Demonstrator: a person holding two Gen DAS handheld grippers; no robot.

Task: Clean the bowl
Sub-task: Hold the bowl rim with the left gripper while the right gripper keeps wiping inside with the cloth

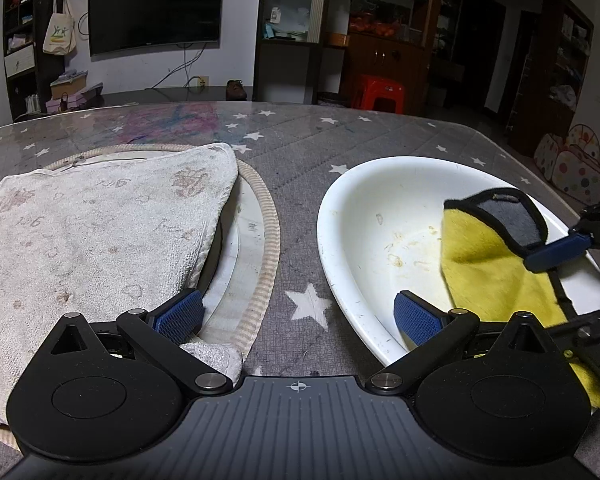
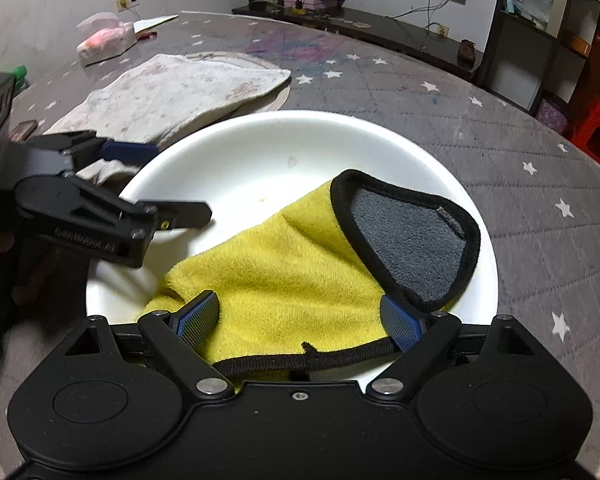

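Left claw (image 1: 298,318) spread wide with nothing between the pads, straddling the near left rim of one white bowl (image 1: 360,208): right finger over the bowl's inside, left finger over one stained white towel (image 1: 80,240). Right claw (image 2: 300,320) spread wide too, tilted down into the bowl's near side, with one yellow cloth (image 2: 300,272) filling the gap and touching both pads; cannot tell whether pinched or only pressed. Just ahead of the right pad, one cloth corner folded back, grey inside a black hem. Ahead and to the left of that claw, bare bowl floor with pale food smears (image 1: 396,258). Left of the left claw, the towel draped over one round mat (image 1: 270,240), its striped edge near the bowl, a strip of table (image 1: 300,152) between. Beyond the bowl's far rim, open starred tabletop to the table's edge.
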